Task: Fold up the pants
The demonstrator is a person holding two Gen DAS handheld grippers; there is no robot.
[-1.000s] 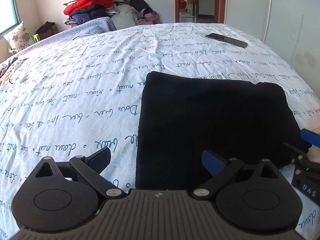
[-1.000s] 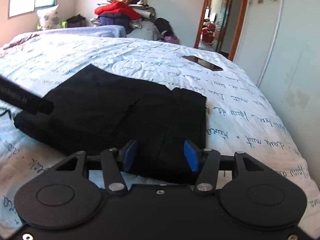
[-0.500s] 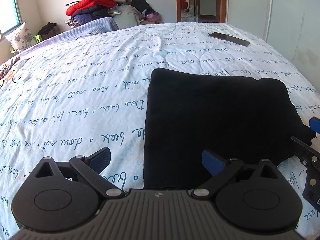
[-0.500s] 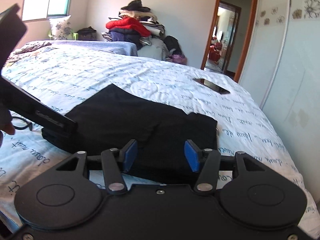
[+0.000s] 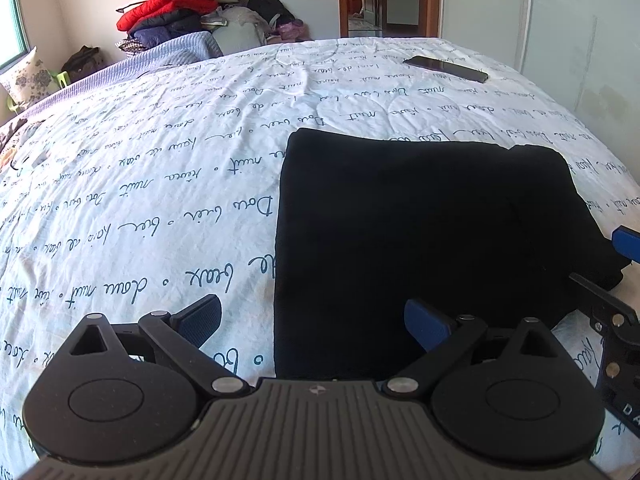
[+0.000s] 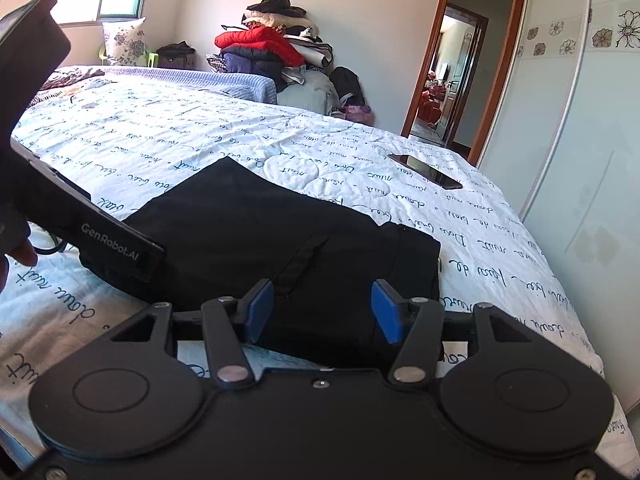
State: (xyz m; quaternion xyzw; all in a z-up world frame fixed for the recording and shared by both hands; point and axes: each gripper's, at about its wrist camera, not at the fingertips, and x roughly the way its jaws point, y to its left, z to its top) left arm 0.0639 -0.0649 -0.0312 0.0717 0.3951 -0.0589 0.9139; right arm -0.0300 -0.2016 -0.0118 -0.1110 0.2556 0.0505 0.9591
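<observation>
With our left gripper [image 5: 312,318] spread empty and our right gripper [image 6: 322,312] opening over the folded pants [image 5: 420,220], a dragged fingertip could rumple the near edge beneath them.

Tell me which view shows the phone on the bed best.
The right wrist view: the phone lies larger there, its dark screen and outline clear on the bedspread. The left wrist view shows it too, smaller and flatter, far beyond the folded pants.

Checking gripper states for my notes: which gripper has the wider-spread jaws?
The left gripper; its jaws stand far wider than the right gripper, whose jaws are opening.
</observation>
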